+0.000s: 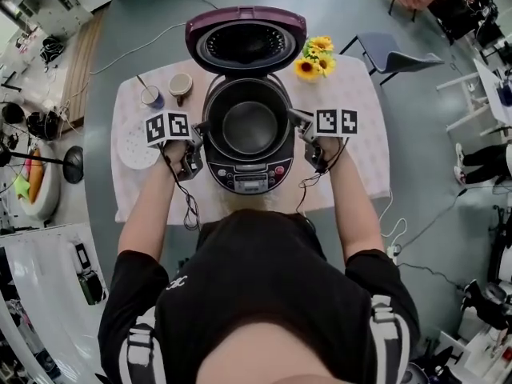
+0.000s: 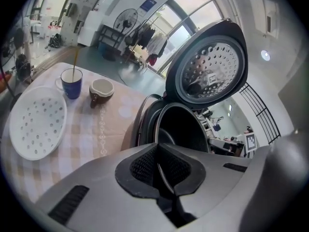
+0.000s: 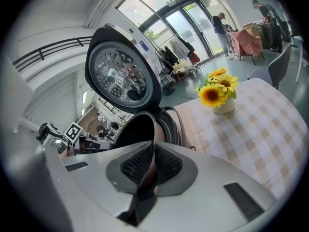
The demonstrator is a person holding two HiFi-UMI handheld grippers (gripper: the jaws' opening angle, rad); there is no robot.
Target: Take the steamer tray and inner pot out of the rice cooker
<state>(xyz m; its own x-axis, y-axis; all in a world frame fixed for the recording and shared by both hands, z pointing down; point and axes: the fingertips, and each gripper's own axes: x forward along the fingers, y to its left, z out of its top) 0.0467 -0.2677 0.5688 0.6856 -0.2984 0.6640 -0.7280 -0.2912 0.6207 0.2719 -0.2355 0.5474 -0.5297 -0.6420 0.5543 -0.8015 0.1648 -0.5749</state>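
On the checked-cloth counter (image 1: 360,158), the inner pot (image 1: 250,126) in the open rice cooker (image 1: 248,178) is clamped at its rim by the left claw (image 2: 159,158) and the right claw (image 3: 152,153); the steamer tray (image 1: 136,146) is laid alongside.

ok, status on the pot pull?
Left gripper, right gripper both shut on rim of the dark round metal inner pot. Pot seated in the purple rice cooker. White perforated steamer tray out, on the table. Lid open, nothing in the way.
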